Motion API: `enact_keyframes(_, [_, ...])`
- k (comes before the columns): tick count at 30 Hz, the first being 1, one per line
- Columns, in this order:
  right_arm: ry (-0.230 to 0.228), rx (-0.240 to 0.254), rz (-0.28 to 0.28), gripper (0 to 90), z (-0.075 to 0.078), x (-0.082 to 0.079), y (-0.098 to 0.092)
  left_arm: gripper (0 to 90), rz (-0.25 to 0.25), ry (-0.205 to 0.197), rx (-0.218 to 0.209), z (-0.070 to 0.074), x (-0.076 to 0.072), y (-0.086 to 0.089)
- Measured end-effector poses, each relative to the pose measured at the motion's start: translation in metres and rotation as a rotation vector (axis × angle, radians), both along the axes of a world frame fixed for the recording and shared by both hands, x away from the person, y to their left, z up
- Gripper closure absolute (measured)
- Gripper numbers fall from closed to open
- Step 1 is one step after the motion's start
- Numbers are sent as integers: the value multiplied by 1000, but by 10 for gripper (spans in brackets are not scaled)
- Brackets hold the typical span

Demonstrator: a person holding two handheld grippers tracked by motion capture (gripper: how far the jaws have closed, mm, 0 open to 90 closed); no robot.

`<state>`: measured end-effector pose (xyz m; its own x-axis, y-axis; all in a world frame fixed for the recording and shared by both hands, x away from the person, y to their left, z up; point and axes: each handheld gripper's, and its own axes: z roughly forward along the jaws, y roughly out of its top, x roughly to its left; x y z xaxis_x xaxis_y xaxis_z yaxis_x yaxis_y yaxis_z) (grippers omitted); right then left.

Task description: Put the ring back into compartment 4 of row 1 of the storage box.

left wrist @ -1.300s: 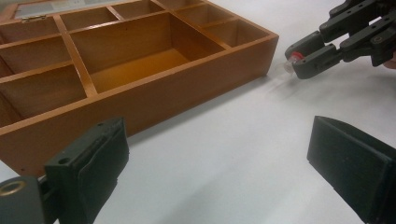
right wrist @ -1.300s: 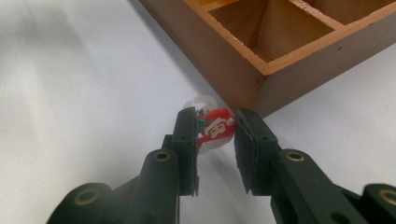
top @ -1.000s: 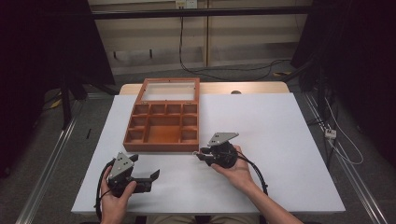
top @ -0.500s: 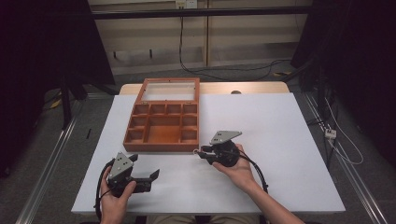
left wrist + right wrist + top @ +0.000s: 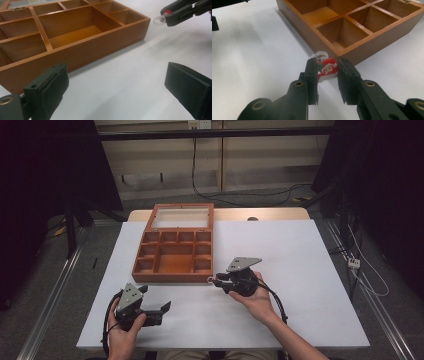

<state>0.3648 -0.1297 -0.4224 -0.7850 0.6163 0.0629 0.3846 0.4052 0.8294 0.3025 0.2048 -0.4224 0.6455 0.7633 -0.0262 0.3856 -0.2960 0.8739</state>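
A brown wooden box (image 5: 172, 276) with several compartments and a raised glass lid stands at the table's back left. My right gripper (image 5: 216, 281) lies just in front of the box's near right corner. It is shut on a small red Santa charm (image 5: 327, 69) with a clear plastic loop (image 5: 159, 19), and the charm's loop nearly touches the box wall (image 5: 352, 47). My left gripper (image 5: 154, 299) rests near the front left edge, open with nothing between its jaws. In the left gripper view the left gripper (image 5: 116, 72) faces the box's front wall (image 5: 82, 50) and the right gripper (image 5: 175, 12).
The white table (image 5: 310, 255) has bare room to the right of the box and between the two grippers. Cables trail from both grippers toward the front edge. Dark curtains and floor rails flank the table.
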Motion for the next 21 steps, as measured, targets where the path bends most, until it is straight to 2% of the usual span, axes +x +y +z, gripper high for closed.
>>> enact_keyframes(21, [-40, 50, -21, 712, 26, 17, 0, 49, 0, -6, 9, 0, 0, 0])
